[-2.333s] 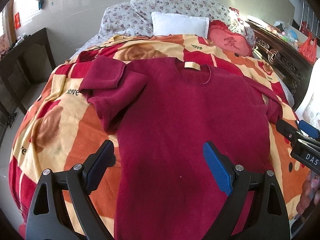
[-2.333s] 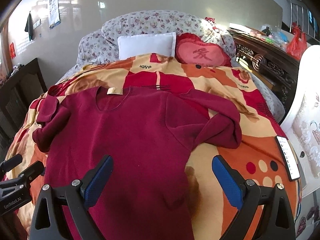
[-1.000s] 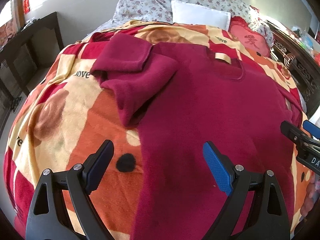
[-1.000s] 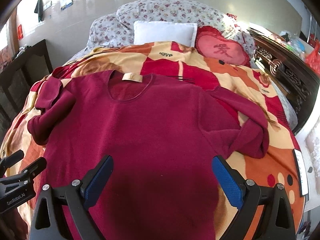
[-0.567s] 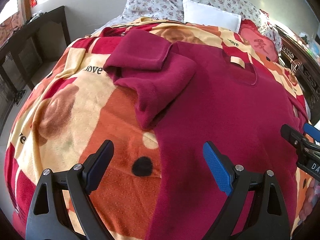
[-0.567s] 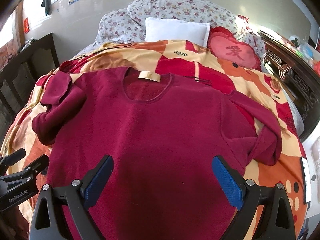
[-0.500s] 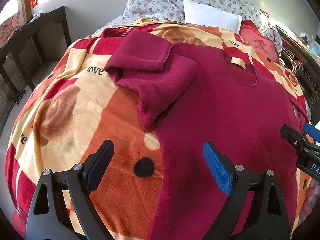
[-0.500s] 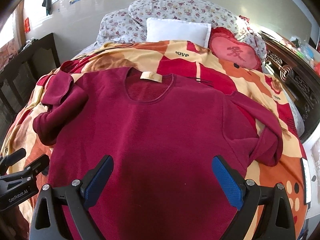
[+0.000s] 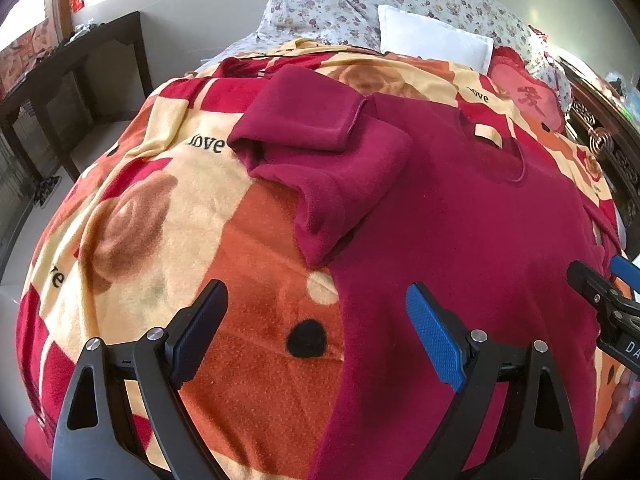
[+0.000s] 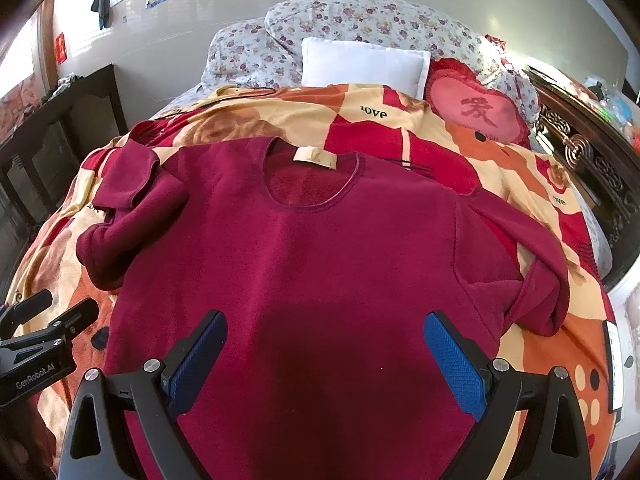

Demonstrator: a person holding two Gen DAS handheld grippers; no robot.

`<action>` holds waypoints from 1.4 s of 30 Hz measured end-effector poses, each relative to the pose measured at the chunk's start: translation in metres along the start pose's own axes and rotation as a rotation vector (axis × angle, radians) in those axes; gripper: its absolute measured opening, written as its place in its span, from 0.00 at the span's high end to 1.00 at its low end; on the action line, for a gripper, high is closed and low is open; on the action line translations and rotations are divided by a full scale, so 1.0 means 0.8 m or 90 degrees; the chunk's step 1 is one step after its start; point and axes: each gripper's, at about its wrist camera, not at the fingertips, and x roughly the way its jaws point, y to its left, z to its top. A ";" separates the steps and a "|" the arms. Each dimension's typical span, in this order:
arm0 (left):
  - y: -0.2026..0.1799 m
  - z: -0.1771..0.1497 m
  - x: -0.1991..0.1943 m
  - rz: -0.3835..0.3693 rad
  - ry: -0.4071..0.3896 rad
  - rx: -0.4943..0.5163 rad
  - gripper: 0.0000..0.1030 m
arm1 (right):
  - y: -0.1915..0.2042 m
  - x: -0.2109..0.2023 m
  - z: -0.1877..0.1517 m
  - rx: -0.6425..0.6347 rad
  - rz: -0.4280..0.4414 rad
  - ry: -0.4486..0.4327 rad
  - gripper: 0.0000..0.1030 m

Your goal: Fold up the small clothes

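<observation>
Lying flat across the middle of the blanket [image 10: 400, 120], the maroon sweater [image 10: 340, 260] has both sleeves bunched inward (collar toward the pillows). Left gripper [image 9: 316, 320] hangs spread wide over its left edge, right gripper [image 10: 326, 346] spread wide above the hem, neither holding anything.

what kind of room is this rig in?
Most likely a home bedroom: the maroon sweater lies on a bed with a fleece blanket, a white pillow and floral pillows at its head, and dark wooden furniture alongside.
</observation>
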 end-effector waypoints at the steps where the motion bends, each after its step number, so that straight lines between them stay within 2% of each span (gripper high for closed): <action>1: 0.000 -0.001 0.000 -0.001 0.000 0.000 0.12 | 0.000 0.000 0.000 0.001 0.001 0.001 0.05; 8: 0.000 -0.003 0.002 0.000 0.001 0.000 0.12 | 0.009 -0.001 0.001 -0.007 0.015 -0.002 0.05; 16: 0.016 -0.007 0.012 0.008 0.009 -0.015 0.12 | 0.028 0.007 0.014 0.004 0.070 0.003 0.06; 18: 0.024 -0.008 0.016 0.009 0.013 -0.024 0.12 | 0.037 0.009 0.025 0.013 0.103 -0.005 0.09; 20: 0.035 -0.008 0.021 0.012 0.018 -0.036 0.12 | 0.048 0.011 0.040 0.016 0.139 -0.011 0.17; 23: 0.047 -0.009 0.026 0.017 0.018 -0.047 0.12 | 0.079 0.016 0.072 -0.002 0.197 -0.026 0.22; 28: 0.066 -0.006 0.029 0.021 0.018 -0.060 0.12 | 0.138 0.042 0.116 -0.035 0.256 -0.030 0.33; 30: 0.072 -0.004 0.029 0.021 0.017 -0.063 0.12 | 0.163 0.059 0.130 -0.048 0.265 -0.021 0.39; 34: 0.085 -0.001 0.032 0.024 0.017 -0.073 0.12 | 0.191 0.095 0.141 -0.051 0.268 0.004 0.39; 40: 0.099 0.004 0.039 0.019 0.021 -0.094 0.12 | 0.198 0.143 0.138 -0.017 0.286 0.056 0.39; 42: 0.101 0.004 0.043 0.020 0.026 -0.097 0.12 | 0.198 0.154 0.139 -0.006 0.295 0.064 0.44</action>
